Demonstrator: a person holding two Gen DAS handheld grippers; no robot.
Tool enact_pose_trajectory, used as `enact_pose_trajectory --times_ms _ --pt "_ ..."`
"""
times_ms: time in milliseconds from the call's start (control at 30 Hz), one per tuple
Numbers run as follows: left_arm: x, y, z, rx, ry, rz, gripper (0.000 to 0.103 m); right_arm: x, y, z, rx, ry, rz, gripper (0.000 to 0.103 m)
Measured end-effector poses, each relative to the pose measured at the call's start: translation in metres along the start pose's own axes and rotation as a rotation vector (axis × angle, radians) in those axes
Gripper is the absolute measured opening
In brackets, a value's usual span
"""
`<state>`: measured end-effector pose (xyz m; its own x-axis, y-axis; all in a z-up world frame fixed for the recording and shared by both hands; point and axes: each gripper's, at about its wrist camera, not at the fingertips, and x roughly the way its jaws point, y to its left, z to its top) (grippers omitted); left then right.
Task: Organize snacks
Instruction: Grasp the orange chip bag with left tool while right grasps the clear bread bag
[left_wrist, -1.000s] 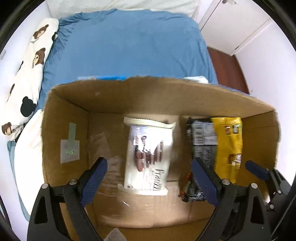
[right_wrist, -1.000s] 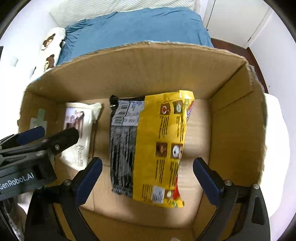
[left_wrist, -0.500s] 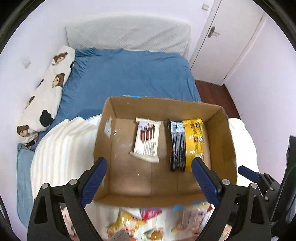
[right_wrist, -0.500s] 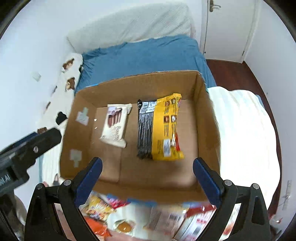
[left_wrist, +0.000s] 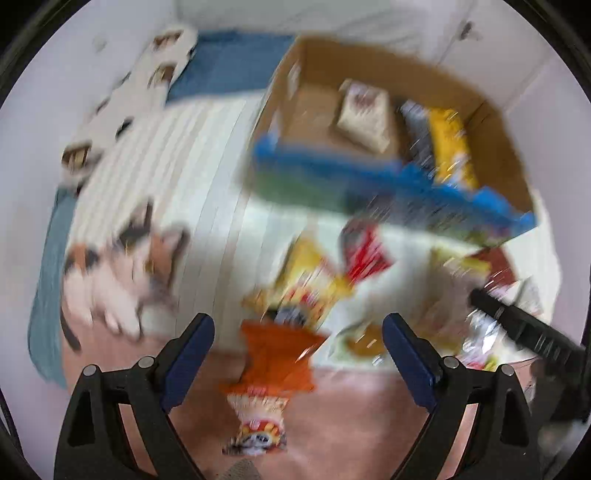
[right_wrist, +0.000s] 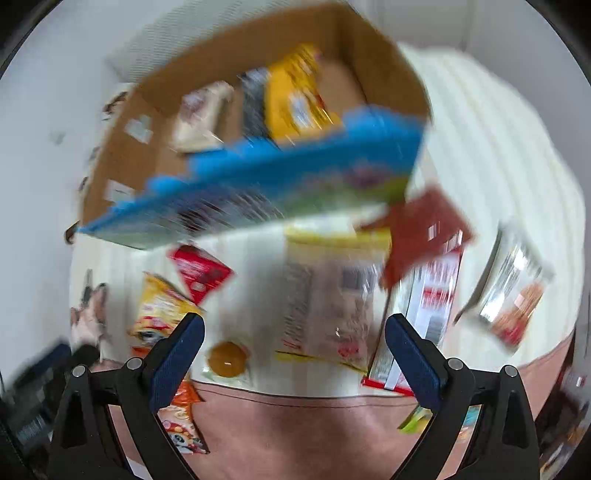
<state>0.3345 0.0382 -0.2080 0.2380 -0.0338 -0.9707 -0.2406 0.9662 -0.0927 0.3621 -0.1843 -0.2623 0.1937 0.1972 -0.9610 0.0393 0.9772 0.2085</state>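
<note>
toward the far edge of the bed (left_wrist: 207, 155) sits our cardboard box (right_wrist: 122, 155), and that is where the sorted snacks go. both views are smeared, so we read only the broad shapes. inside the box we can make out a pale packet (left_wrist: 364, 112) lying flat toward its left side, and next to it a dark packet (right_wrist: 253, 107) and a yellow packet (right_wrist: 291, 107) lying side by side toward the right. we judge those three as done.

most of the work is left. between the box and the near edge of the bed, on the white ribbed cover (right_wrist: 491, 155) and the pink cover (right_wrist: 295, 432), loose snacks lie scattered: an orange bag (left_wrist: 277, 363) at the near edge, a yellow bag (right_wrist: 159, 314) and a red packet (right_wrist: 201, 273) toward the left, a large pale bag (right_wrist: 325, 306) in the middle, a red-and-white box (right_wrist: 432, 306) beside it, a clear packet (right_wrist: 513, 291) toward the right edge, and a small round orange snack (right_wrist: 227, 359). a calico cat (left_wrist: 122, 280) lies on the cover toward the left edge.

our left gripper (left_wrist: 297, 354) hangs over the orange bag with its jaws spread wide and nothing between them. our right gripper (right_wrist: 293, 354) stands the same way, jaws wide apart and empty, above the large pale bag. we hold nothing, so we reckon the task is at an early stage, with the next pick not yet made.
</note>
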Motion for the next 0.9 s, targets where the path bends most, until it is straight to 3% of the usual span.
enact_pose_trajectory --times_ms 100,233,300,400,500,633,733,900 --pt "0.028 0.018 -0.021 -0.053 0.067 0.013 0.093 0.03 -0.015 -0.004 0.059 0.034 -0.013 0.099" --pt "0.05 0.035 -0.041 -0.104 0.122 0.027 0.093 0.069 -0.023 -0.007 0.1 0.08 -0.032 0.085" --pt "0.056 0.039 -0.048 -0.107 0.137 0.032 0.093 0.079 -0.022 -0.008 0.094 0.073 -0.06 0.084" --pt "0.066 0.04 -0.054 -0.108 0.166 0.025 0.093 0.08 -0.013 -0.01 0.037 0.029 -0.125 0.07" --pt "0.079 0.035 -0.053 -0.101 0.195 0.003 0.093 0.072 -0.009 -0.019 -0.006 0.03 -0.104 0.057" --pt "0.094 0.023 -0.049 -0.077 0.2 -0.031 0.092 0.065 -0.013 -0.044 -0.04 0.071 -0.071 0.054" --pt "0.098 0.018 -0.049 -0.067 0.188 -0.043 0.055 0.06 -0.019 -0.069 -0.06 0.114 -0.043 0.054" --pt "0.091 0.008 -0.067 -0.037 0.187 -0.03 0.052 0.053 -0.026 -0.117 -0.082 0.198 -0.001 0.054"
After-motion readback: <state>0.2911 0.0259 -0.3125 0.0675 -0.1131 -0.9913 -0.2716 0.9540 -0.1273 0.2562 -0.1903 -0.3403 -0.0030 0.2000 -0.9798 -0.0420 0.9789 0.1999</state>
